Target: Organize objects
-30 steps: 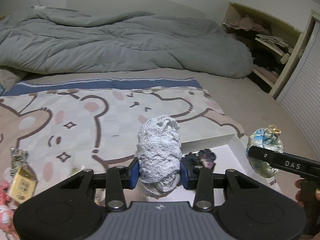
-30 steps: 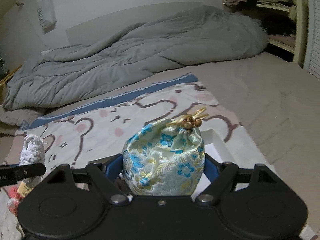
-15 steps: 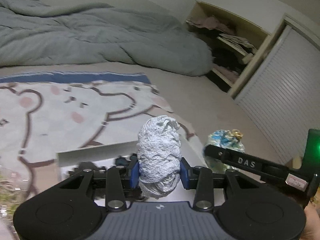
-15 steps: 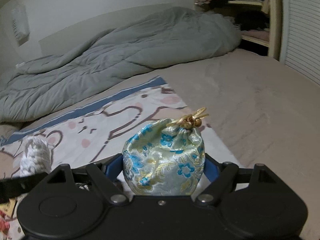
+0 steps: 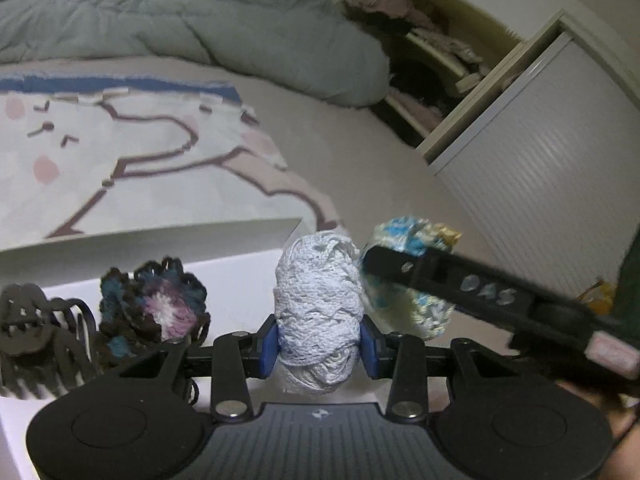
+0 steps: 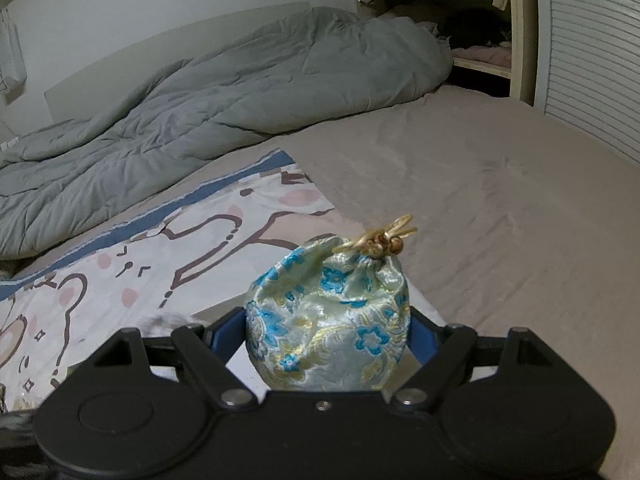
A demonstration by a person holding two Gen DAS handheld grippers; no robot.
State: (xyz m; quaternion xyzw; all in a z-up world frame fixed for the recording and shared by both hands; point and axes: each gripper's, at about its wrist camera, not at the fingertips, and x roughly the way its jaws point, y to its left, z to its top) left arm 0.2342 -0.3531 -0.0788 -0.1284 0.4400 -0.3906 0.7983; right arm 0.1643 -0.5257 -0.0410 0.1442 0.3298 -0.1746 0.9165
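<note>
My left gripper point(image 5: 320, 346) is shut on a white knitted yarn bundle point(image 5: 318, 300) and holds it over the right end of a white box point(image 5: 224, 276). In the box lie a dark crocheted flower with a pink and white centre point(image 5: 154, 310) and a black hair claw clip point(image 5: 36, 340). My right gripper point(image 6: 326, 338) is shut on a blue and gold brocade drawstring pouch point(image 6: 326, 320) with gold cord at its top. The pouch point(image 5: 408, 240) and the right gripper's finger point(image 5: 452, 280) also show in the left wrist view, just right of the yarn.
A cartoon bear blanket point(image 5: 120, 152) lies on the beige bed sheet point(image 6: 500, 220) behind the box. A grey duvet point(image 6: 200, 112) is bunched at the back. An open shelf with clothes point(image 5: 420, 60) and a slatted white door point(image 5: 540, 180) stand at the right.
Both grippers have moved right and forward with their loads. The left gripper now hangs over the white box, with the flower and clip in view. The right gripper has closed in beside the yarn.
</note>
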